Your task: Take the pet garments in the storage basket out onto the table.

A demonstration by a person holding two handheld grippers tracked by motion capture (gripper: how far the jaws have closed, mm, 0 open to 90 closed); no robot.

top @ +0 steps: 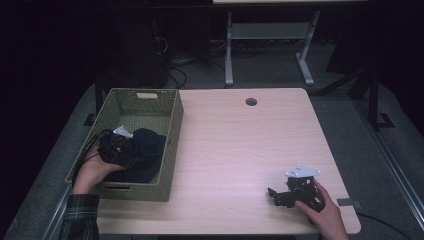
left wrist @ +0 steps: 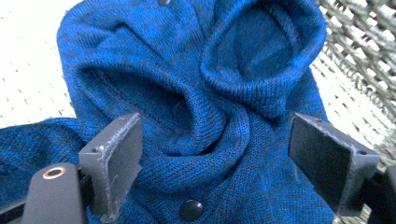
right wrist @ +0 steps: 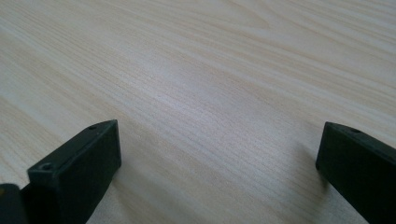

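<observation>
A dark blue knitted garment lies crumpled inside a green woven basket at the table's left. My left gripper is down in the basket right over it. In the left gripper view the garment shows its rolled folds and a dark snap button. There the left gripper is open, its jaws wide apart on either side of a fold, pads clear of the knit. My right gripper rests low over the table's front right. It is open with bare wood between the jaws.
The light wooden table has a round cable hole near its far edge. The basket's mesh wall stands close on the garment's right. A desk frame and cables lie on the floor beyond.
</observation>
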